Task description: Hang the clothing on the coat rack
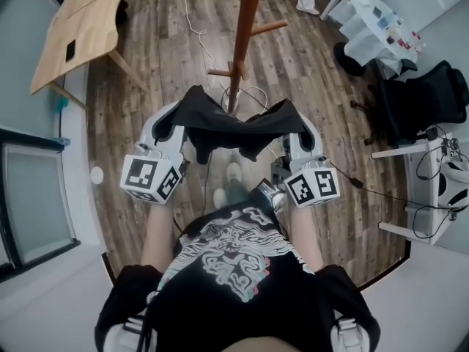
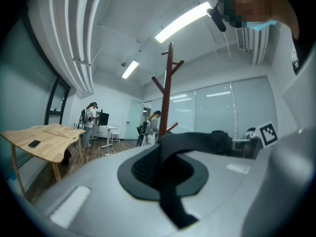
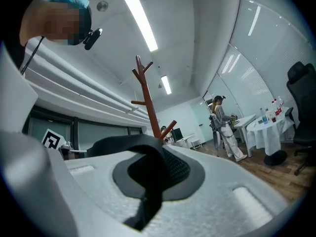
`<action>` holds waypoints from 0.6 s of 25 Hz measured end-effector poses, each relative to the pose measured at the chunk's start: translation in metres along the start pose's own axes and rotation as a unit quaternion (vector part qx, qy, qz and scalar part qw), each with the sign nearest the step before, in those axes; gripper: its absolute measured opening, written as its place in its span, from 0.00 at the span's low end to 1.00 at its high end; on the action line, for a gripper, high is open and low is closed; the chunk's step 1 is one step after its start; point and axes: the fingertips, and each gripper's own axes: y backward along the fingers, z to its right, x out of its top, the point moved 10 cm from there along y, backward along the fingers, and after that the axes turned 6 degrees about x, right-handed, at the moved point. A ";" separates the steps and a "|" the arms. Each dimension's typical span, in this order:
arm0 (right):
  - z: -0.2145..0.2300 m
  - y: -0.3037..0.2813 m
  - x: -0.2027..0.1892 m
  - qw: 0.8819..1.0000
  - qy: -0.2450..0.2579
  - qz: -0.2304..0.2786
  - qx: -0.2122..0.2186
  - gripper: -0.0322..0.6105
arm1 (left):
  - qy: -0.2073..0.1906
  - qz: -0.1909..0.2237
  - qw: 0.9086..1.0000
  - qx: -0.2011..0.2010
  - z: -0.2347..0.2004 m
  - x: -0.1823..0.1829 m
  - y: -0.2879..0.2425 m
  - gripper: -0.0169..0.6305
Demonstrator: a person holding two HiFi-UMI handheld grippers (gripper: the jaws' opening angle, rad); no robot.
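no legible text, no readable labels

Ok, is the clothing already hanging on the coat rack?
No, the black garment is stretched between the left gripper and the right gripper, short of the coat rack.

The garment [image 1: 234,127] stretches between the left gripper [image 1: 174,125] and the right gripper [image 1: 297,128], one end gripped in each. The coat rack [image 1: 242,35] stands just behind it on the floor [image 1: 161,72]. A surface [image 1: 80,28] is far left and a chair [image 1: 429,97] far right.
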 end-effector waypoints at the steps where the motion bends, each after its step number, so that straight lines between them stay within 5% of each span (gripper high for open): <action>1: 0.002 -0.001 0.001 1.000 -0.005 0.000 0.003 0.07 | 0.001 -0.002 1.000 0.001 0.000 0.000 -0.003 0.02; 15: 0.049 -0.047 0.009 1.000 -0.018 0.000 0.019 0.07 | 0.004 -0.012 1.000 -0.004 -0.008 0.003 -0.055 0.02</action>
